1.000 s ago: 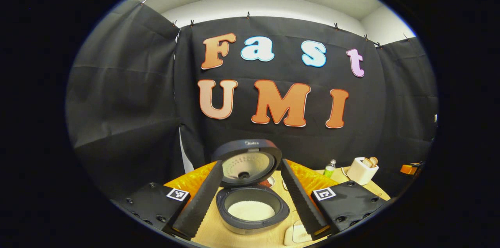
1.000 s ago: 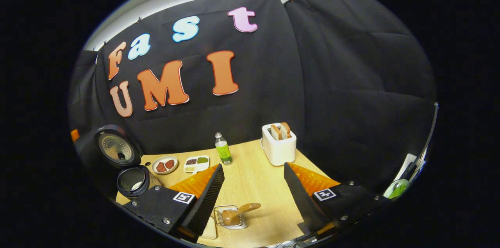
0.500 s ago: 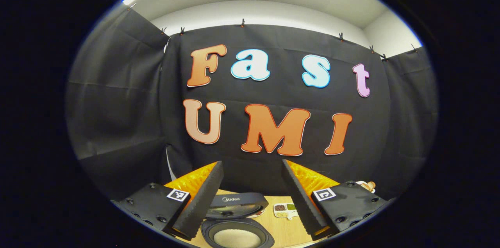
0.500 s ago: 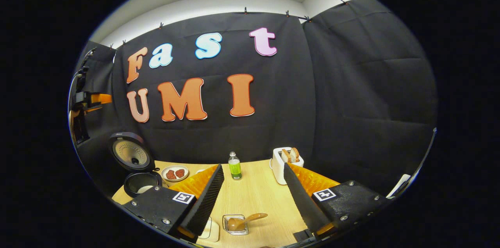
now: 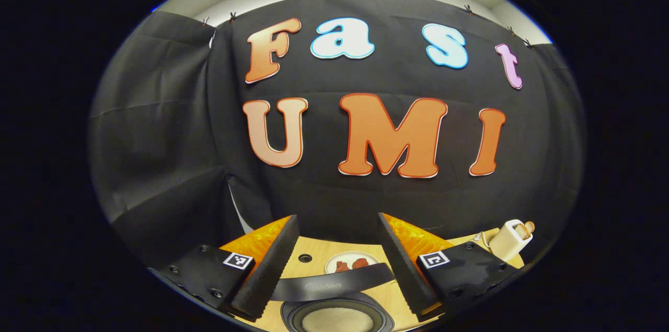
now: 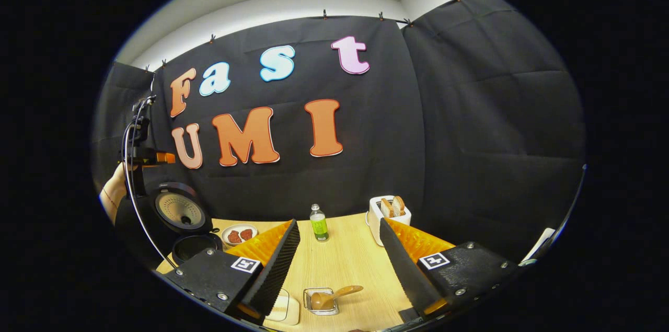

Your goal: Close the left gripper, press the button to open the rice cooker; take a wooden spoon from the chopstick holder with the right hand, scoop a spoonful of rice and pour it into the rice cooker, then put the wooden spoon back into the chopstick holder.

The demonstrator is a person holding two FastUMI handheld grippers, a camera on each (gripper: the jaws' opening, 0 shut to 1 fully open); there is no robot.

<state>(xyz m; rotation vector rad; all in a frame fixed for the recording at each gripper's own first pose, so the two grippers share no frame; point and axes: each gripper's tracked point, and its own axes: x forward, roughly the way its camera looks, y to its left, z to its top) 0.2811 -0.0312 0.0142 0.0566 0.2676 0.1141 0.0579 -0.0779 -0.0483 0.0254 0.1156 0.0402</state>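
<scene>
The rice cooker stands open. In the left gripper view its raised lid (image 5: pixel 334 284) shows edge-on, and the pot (image 5: pixel 334 320) with white rice lies below it. My left gripper (image 5: pixel 337 217) hovers above the cooker, open, nothing between its fingers. In the right gripper view the cooker (image 6: pixel 184 213) is far left, with the left gripper (image 6: pixel 142 156) and the hand holding it above it. The wooden spoon (image 6: pixel 334 295) rests in the chopstick holder (image 6: pixel 320 305) on the table, low between the fingers of my right gripper (image 6: pixel 338 221), which is open and apart from it.
A plate with red pieces (image 5: pixel 351 263) lies behind the cooker. A green bottle (image 6: pixel 318 223) and a white toaster with bread (image 6: pixel 389 212) stand at the back of the wooden table (image 6: pixel 350 264). A pale dish (image 6: pixel 285 311) sits left of the holder.
The left gripper has risen and moved forward over the open cooker, which dropped to the bottom of its view. The right gripper lifted and drew back slightly. The spoon stayed in the holder.
</scene>
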